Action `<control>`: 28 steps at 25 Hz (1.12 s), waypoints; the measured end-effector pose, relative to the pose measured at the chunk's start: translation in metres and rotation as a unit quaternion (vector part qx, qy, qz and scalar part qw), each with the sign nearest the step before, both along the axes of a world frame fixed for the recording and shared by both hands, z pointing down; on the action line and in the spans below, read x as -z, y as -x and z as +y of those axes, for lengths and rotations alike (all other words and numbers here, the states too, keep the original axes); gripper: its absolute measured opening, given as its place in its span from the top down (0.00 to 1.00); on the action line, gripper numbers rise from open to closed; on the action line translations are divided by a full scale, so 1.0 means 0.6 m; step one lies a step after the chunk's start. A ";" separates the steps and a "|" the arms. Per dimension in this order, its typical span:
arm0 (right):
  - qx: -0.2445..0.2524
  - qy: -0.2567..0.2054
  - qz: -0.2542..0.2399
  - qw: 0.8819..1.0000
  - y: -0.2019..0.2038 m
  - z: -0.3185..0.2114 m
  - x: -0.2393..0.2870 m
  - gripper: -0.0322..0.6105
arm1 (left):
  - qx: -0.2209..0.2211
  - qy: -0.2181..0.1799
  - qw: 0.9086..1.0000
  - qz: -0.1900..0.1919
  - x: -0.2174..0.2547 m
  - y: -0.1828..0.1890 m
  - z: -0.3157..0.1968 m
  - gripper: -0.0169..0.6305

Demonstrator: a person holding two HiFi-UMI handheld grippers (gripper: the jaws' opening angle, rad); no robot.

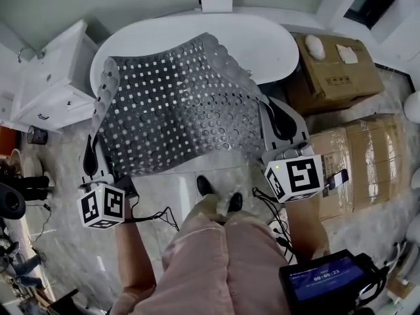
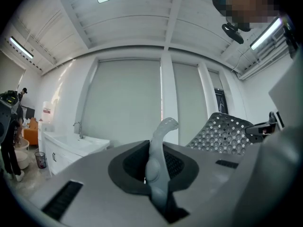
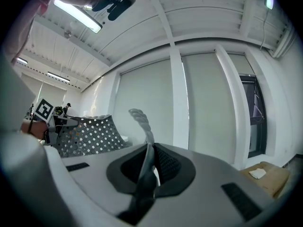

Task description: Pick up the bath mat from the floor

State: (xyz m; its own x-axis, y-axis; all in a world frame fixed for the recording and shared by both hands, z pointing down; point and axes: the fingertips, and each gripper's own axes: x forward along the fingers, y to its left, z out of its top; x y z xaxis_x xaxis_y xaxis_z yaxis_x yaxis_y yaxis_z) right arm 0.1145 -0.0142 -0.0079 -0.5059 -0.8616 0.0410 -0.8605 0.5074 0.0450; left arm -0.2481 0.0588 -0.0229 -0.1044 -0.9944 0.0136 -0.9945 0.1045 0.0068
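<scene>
The grey perforated bath mat (image 1: 177, 104) hangs spread out in the air above the floor, in front of the white bathtub (image 1: 262, 41). My left gripper (image 1: 92, 159) is shut on the mat's left edge; in the left gripper view the pinched edge (image 2: 158, 164) stands up between the jaws, and the rest of the mat (image 2: 220, 134) shows to the right. My right gripper (image 1: 279, 133) is shut on the mat's right edge. The right gripper view shows that edge (image 3: 144, 160) curling up from the jaws, with the mat (image 3: 87, 136) stretching off to the left.
A white vanity cabinet (image 1: 49, 77) stands at the left. Cardboard boxes (image 1: 338, 71) are stacked at the right beside the tub. The person's legs and shoes (image 1: 216, 192) are below the mat. Cables trail on the marble floor (image 1: 65, 241). A small screen (image 1: 325, 281) sits at lower right.
</scene>
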 end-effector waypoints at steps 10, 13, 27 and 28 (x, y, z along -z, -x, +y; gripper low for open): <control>-0.001 -0.021 0.010 1.000 -0.007 0.011 0.007 0.91 | -0.012 -0.012 1.000 -0.003 0.016 -0.019 -0.006 0.91; 0.000 -0.022 0.009 1.000 -0.008 0.012 0.007 0.91 | -0.015 -0.018 1.000 -0.016 0.021 -0.027 -0.004 0.91; -0.003 -0.031 0.009 0.999 -0.007 0.011 0.016 0.91 | -0.018 -0.022 1.000 -0.008 0.027 -0.029 -0.007 0.91; -0.003 -0.031 0.010 0.999 -0.006 0.010 0.017 0.91 | -0.019 -0.022 1.000 -0.008 0.028 -0.028 -0.008 0.91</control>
